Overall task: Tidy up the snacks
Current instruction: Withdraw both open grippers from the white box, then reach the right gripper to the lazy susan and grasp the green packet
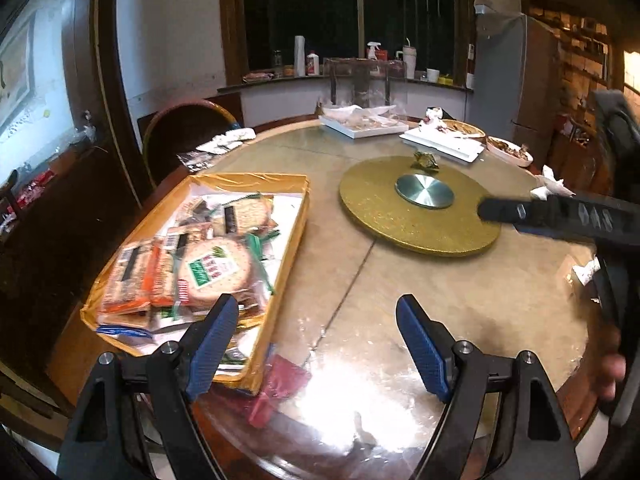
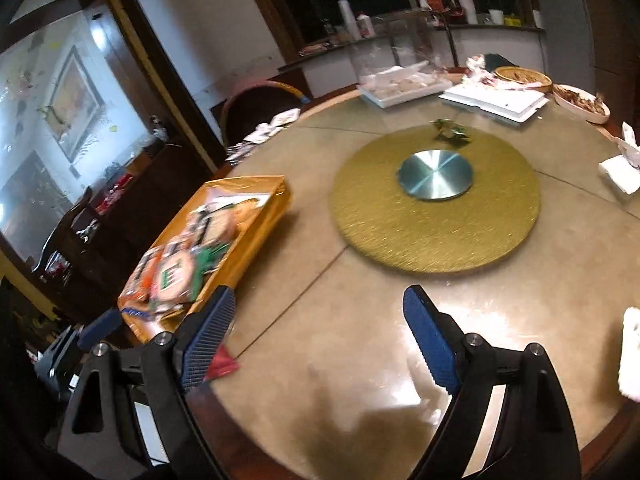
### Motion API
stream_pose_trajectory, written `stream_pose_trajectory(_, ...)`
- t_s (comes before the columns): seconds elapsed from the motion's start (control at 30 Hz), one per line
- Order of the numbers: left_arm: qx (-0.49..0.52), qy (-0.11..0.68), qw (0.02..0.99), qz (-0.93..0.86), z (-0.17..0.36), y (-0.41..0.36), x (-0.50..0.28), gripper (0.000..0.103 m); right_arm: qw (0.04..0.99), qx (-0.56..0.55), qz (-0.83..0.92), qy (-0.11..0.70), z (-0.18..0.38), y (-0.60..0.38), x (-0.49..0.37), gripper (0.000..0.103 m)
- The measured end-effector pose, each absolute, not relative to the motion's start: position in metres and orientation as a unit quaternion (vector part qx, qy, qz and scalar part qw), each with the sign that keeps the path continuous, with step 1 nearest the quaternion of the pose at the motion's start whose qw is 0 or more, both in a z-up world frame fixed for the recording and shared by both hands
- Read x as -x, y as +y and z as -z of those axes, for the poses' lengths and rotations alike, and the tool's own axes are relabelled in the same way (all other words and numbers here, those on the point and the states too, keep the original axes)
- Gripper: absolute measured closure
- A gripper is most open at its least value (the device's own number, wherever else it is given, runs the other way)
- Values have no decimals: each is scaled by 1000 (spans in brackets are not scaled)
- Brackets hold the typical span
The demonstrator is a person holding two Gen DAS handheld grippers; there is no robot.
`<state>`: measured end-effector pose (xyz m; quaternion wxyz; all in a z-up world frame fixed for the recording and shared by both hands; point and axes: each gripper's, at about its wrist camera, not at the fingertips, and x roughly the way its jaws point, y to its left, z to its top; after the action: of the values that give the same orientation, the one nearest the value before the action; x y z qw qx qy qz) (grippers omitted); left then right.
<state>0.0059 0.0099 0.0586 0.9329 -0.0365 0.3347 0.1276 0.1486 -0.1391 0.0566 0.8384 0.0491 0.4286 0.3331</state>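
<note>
An orange tray (image 1: 294,236) full of wrapped snack packets (image 1: 208,268) sits on the left of the round table; it also shows in the right wrist view (image 2: 256,216). A red packet (image 1: 280,384) lies on the table just in front of the tray, also seen in the right wrist view (image 2: 222,360). My left gripper (image 1: 316,344) is open and empty, above the table by the tray's near corner. My right gripper (image 2: 320,336) is open and empty over the table's front; it shows at the right of the left wrist view (image 1: 560,216). A green wrapped snack (image 2: 450,130) lies on the gold turntable.
A gold turntable (image 1: 416,232) with a metal hub (image 1: 424,192) takes the table's middle. White trays (image 1: 364,124) and dishes of leftovers (image 1: 510,150) stand at the far side. Crumpled tissues (image 2: 620,172) lie at the right edge. A chair (image 1: 184,128) stands at the far left.
</note>
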Motion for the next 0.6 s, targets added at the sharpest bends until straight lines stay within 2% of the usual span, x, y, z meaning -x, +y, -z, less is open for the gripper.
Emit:
stream_pose_trajectory(0.5, 91, 348, 930, -72, -45, 21, -70, 22, 838, -46, -244, 486, -28, -133, -360, 17)
stream_pose_trajectory(0.6, 86, 346, 931, -81, -42, 24, -72, 22, 838, -32, -226, 495, -15, -123, -401, 20)
